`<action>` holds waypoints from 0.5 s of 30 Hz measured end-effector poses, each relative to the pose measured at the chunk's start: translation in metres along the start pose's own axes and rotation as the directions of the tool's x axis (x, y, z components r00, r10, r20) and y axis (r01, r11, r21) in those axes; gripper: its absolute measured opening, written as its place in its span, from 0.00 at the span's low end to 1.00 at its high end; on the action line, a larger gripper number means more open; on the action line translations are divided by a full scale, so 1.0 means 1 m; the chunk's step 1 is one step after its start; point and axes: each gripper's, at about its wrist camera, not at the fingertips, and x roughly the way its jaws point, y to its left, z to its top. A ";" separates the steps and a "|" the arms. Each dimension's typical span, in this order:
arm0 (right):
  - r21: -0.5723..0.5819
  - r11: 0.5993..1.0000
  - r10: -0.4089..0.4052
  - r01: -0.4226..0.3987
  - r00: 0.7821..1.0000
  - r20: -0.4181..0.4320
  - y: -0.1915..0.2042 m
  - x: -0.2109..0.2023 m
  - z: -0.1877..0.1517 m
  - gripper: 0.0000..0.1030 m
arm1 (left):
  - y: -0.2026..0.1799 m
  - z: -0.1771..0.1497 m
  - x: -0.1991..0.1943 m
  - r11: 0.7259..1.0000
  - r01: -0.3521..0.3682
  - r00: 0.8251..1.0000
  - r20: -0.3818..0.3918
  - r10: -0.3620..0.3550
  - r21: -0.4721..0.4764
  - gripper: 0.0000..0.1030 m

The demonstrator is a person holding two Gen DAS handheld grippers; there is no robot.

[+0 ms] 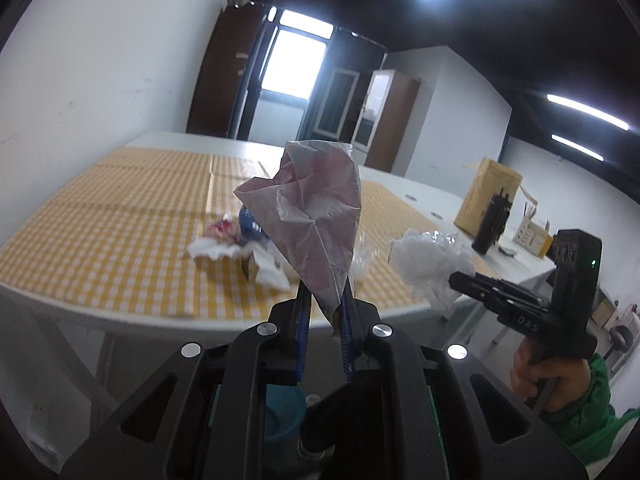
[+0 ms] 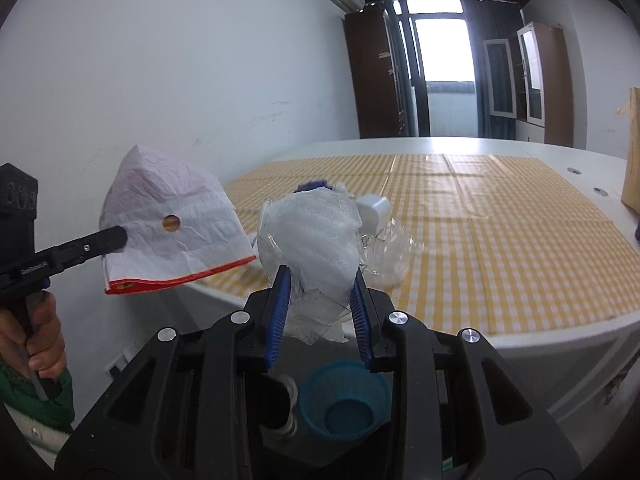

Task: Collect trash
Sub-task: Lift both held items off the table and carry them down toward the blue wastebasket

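My left gripper [image 1: 325, 280] is shut on a crumpled white paper bag [image 1: 316, 216] with a red edge, held in the air before the table; the bag also shows in the right wrist view [image 2: 176, 232]. My right gripper [image 2: 320, 280] is shut on a wad of white foam wrap and clear plastic [image 2: 312, 240], also held up off the table; it shows in the left wrist view [image 1: 428, 260]. A blue basket [image 2: 344, 404] sits on the floor below both grippers. More trash, white tissues and a blue item [image 1: 240, 240], lies on the yellow checked tablecloth [image 1: 120, 216].
A white table [image 2: 560, 344] carries the cloth. A cardboard box [image 1: 488, 196] and a black object [image 1: 490, 224] stand at its far right. A white wall is to the left. A white cup [image 2: 374, 210] lies behind the foam.
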 end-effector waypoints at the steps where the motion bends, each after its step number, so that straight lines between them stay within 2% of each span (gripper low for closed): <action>1: -0.002 1.000 0.002 -0.002 1.000 -0.015 0.002 -0.002 -0.007 0.27 | 0.001 -0.006 -0.001 1.000 -0.003 1.000 -0.013 0.003 0.006 0.12; 6: -0.020 0.999 0.035 -0.037 0.995 -0.088 0.008 -0.005 -0.031 0.27 | 0.003 -0.037 -0.007 0.999 -0.003 0.997 -0.076 0.005 0.033 0.12; 9: -0.031 0.999 0.025 -0.029 0.991 -0.132 0.008 0.002 -0.047 0.27 | 0.008 -0.057 -0.002 0.999 -0.006 0.992 -0.125 0.012 0.045 0.12; 15: -0.040 0.999 0.019 -0.029 0.976 -0.219 0.013 0.026 -0.081 0.27 | 0.021 -0.099 0.030 0.999 -0.024 0.965 -0.261 0.036 0.046 0.12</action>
